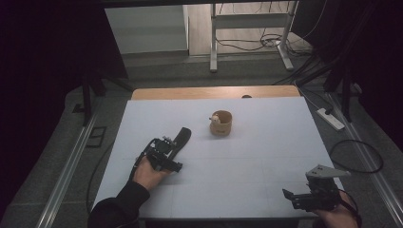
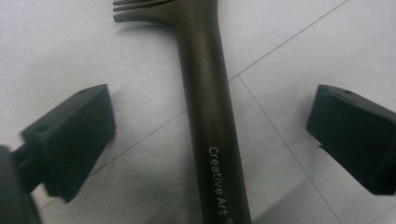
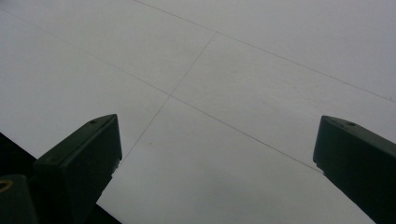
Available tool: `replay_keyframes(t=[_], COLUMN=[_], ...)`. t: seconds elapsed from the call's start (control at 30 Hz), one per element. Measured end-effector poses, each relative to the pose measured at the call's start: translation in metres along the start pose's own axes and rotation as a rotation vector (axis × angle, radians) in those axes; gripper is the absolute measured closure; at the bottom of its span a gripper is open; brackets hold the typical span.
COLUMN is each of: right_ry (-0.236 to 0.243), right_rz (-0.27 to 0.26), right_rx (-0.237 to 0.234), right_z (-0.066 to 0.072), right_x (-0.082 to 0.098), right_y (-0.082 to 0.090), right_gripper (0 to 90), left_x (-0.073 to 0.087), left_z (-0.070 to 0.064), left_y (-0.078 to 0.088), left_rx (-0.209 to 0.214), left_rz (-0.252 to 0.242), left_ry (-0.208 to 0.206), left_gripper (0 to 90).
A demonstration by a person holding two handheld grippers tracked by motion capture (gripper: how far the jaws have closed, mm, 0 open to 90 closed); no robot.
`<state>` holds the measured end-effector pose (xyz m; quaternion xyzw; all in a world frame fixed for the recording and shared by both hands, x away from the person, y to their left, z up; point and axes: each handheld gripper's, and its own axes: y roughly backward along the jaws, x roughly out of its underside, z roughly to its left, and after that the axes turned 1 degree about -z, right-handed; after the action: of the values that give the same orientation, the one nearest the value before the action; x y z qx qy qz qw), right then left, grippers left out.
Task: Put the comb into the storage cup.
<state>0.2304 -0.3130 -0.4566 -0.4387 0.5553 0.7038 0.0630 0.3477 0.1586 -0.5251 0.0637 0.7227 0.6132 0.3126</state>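
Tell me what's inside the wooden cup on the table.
In the high view, the wooden cup holds a small pale object poking up at its near-left rim; what it is cannot be told. The cup's wall hides the rest of that object and the cup's bottom.

The desk [image 1: 266,161] is white, crossed by thin grey lines. A dark brown fork [image 2: 205,107] (white lettering along its handle) lies there; the cup [image 1: 221,123] is tan, both tongs black.

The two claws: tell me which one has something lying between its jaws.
The left claw: a dark fork-like tool lies on the table between its open jaws. The right claw has bare white table between its jaws.
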Motion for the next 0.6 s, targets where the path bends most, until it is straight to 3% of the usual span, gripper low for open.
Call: replay_keyframes(t=[0.03,0.13,0.17,0.2,0.27,0.3,0.33,0.43,0.6], right_ry=[0.000,0.002,0.002,0.003,0.003,0.003,0.003,0.003,0.003], right_rz=[0.000,0.001,0.001,0.003,0.004,0.004,0.004,0.004,0.004], right_rx=[0.000,0.000,0.000,0.001,0.002,0.002,0.002,0.003,0.003], right_z=[0.0000,0.0001,0.0001,0.0002,0.0003,0.0003,0.0003,0.0003,0.0003], right_x=[0.0000,0.0000,0.0000,-0.0001,-0.0001,-0.0002,-0.0002,-0.0001,-0.0001], right_y=[0.0000,-0.0002,-0.0002,-0.0002,-0.0003,-0.0004,-0.0004,-0.0004,-0.0004], right_gripper=[1.1,1.1,1.1,1.1,1.1,1.1,1.1,1.1,1.1], left_x=[-0.0002,0.0008,0.0011,0.0019,0.0020,0.0018,0.0016,0.0009,0.0012], left_z=[0.0009,0.0042,0.0051,0.0056,0.0051,0.0039,0.0034,0.0013,0.0038], left_y=[0.0019,0.0058,0.0072,0.0096,0.0105,0.0107,0.0111,0.0115,0.0113], left_rx=[-0.001,-0.010,-0.013,-0.018,-0.014,-0.015,-0.015,-0.010,0.010], left_rz=[0.001,-0.008,-0.013,-0.022,-0.025,-0.028,-0.025,-0.025,-0.029], left_ry=[0.006,0.030,0.037,0.039,0.036,0.034,0.027,0.031,0.057], left_gripper=[7.7,24.9,24.9,38.4,42.9,54.0,54.0,69.7,71.9])
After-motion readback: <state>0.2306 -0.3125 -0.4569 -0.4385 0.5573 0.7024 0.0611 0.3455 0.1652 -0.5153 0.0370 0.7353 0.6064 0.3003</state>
